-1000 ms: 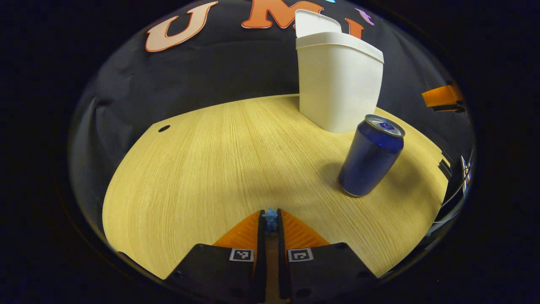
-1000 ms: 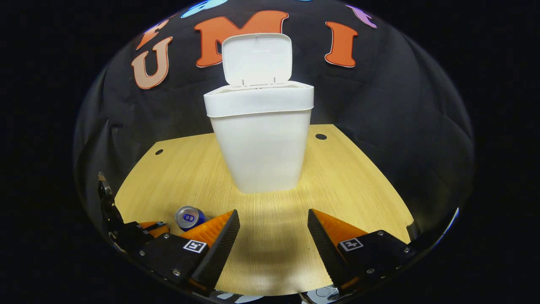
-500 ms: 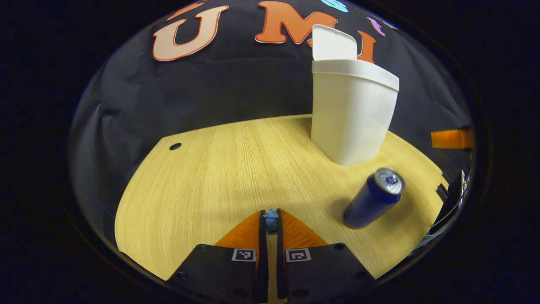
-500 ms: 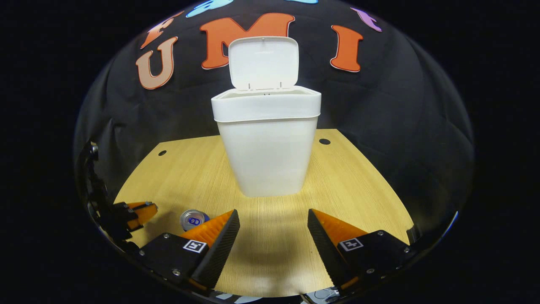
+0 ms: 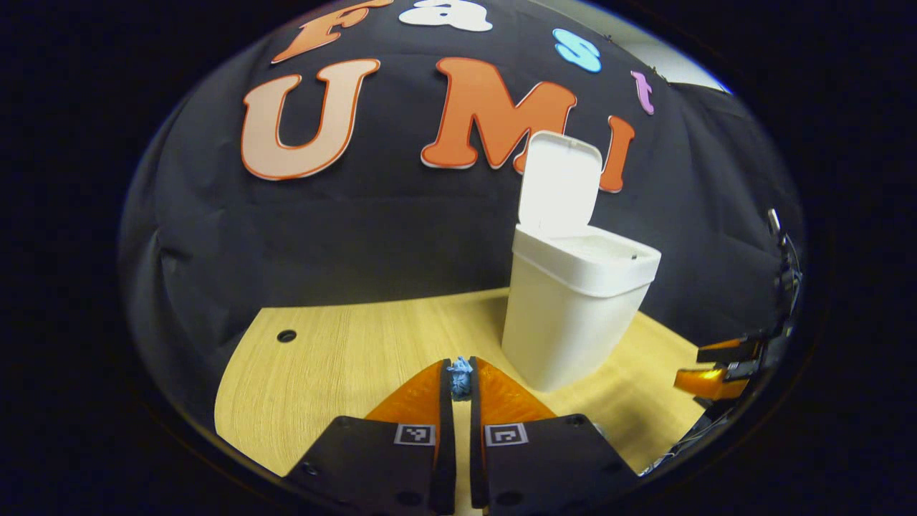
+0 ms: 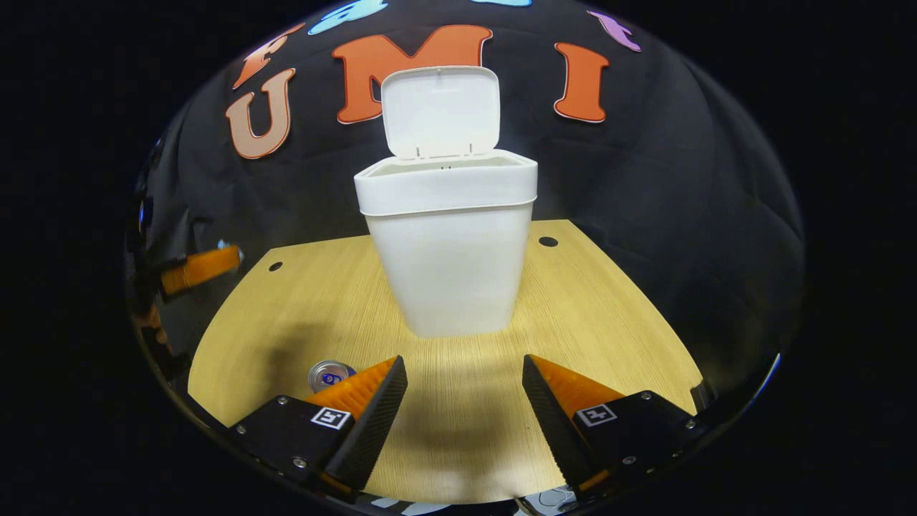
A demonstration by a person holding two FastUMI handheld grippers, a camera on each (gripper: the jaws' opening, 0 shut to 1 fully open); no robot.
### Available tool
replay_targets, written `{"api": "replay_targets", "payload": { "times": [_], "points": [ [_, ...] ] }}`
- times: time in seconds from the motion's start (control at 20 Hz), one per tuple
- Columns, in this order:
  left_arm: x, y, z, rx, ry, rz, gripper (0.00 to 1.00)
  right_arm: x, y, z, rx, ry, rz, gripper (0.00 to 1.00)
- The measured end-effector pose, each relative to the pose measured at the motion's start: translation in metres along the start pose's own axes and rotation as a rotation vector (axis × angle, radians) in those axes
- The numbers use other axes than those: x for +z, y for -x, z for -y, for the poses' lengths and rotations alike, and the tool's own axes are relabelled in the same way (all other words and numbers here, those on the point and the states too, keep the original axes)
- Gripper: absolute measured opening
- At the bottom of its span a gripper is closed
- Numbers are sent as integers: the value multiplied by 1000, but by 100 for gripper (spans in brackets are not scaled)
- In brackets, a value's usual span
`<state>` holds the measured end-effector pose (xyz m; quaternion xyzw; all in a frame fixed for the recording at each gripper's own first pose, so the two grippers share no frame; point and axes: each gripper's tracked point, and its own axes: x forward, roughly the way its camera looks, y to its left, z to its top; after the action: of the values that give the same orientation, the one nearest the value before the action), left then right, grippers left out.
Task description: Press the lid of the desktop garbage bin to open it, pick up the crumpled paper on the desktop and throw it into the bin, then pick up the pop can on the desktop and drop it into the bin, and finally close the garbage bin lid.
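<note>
- L gripper (image 5: pixel 458 373): jaws nearly closed on a small blue crumpled paper (image 5: pixel 459 375), held above the desk (image 5: pixel 322 358), left of the bin (image 5: pixel 569 315).
- Pop can (image 6: pixel 328 374) upright nr front-left edge, untouched.
- Bin mid-desk, lid (image 6: pixel 439 111) up; inside hidden, can't tell contents.
- R gripper (image 6: pixel 464 387): jaws wide apart, empty.
- I'd judge: lid step done; paper drop, can, closing left.

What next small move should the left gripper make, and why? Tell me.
Probably carry the left gripper forward and to its right until the paper pinched at its tips hangs over the bin. The lid stands open. The bin sits ahead and right in the left gripper view, so the paper is not yet above the opening.
</note>
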<state>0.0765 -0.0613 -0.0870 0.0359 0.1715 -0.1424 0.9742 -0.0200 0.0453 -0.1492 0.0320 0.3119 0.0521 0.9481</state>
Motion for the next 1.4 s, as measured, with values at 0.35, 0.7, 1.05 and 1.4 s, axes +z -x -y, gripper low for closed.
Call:
{"api": "replay_targets", "payload": {
  "times": [0.35, 0.7, 1.05, 1.4],
  "points": [
    [89, -26, 41, -69, -76, 141, 11, 6, 5, 13, -24, -17, 22, 99],
    [126, -54, 108, -168, -130, 180, 11, 0, 13, 40, -69, -72, 33, 99],
    [122, -89, 156, -247, -140, 145, 11, -20, 24, 80, -140, -160, 16, 98],
    [98, -131, 162, -241, -118, 72, 18, -43, 29, 107, -192, -218, -24, 98]
  ]
}}
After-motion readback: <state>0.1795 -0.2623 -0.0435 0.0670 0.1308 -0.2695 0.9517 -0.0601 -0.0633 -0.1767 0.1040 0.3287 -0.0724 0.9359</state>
